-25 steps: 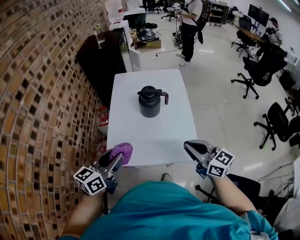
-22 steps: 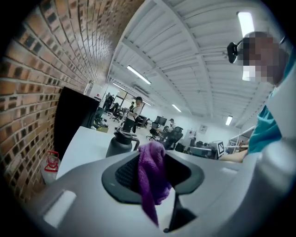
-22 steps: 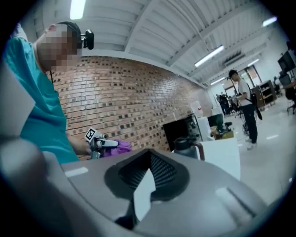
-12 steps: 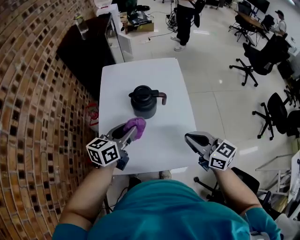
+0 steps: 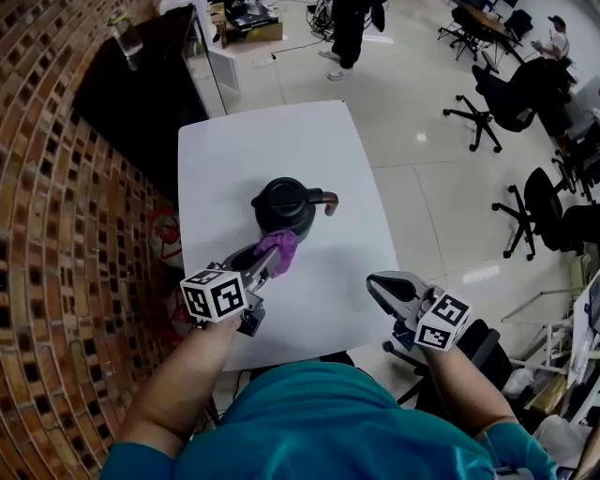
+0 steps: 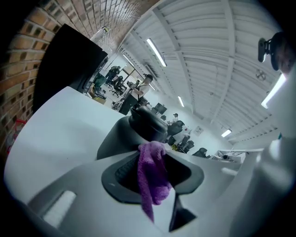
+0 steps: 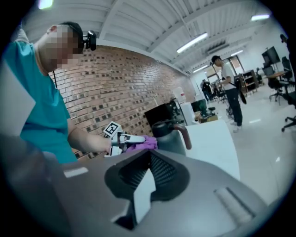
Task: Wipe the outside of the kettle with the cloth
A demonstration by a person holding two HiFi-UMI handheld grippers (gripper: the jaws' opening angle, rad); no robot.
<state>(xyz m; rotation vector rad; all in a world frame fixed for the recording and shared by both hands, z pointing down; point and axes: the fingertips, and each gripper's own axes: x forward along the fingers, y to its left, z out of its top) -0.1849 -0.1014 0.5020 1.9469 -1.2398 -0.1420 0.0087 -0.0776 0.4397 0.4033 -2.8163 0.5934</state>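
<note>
A dark grey kettle (image 5: pixel 284 207) with a brown handle stands near the middle of the white table (image 5: pixel 225 150). My left gripper (image 5: pixel 267 254) is shut on a purple cloth (image 5: pixel 279 249), which reaches the kettle's near side. In the left gripper view the cloth (image 6: pixel 152 173) hangs between the jaws just before the kettle (image 6: pixel 138 132). My right gripper (image 5: pixel 384 288) hovers at the table's near right edge, shut with nothing in it. The right gripper view shows the kettle (image 7: pixel 171 135) and the cloth (image 7: pixel 141 144) against it.
A brick wall (image 5: pixel 47 234) runs along the left. A black cabinet (image 5: pixel 131 75) stands behind the table. Office chairs (image 5: pixel 506 94) are on the right, and a person (image 5: pixel 352 28) stands at the far end of the floor.
My left gripper has carried the purple cloth forward from the table's near edge up to the kettle's side. The right gripper has stayed near the table's front right edge.
</note>
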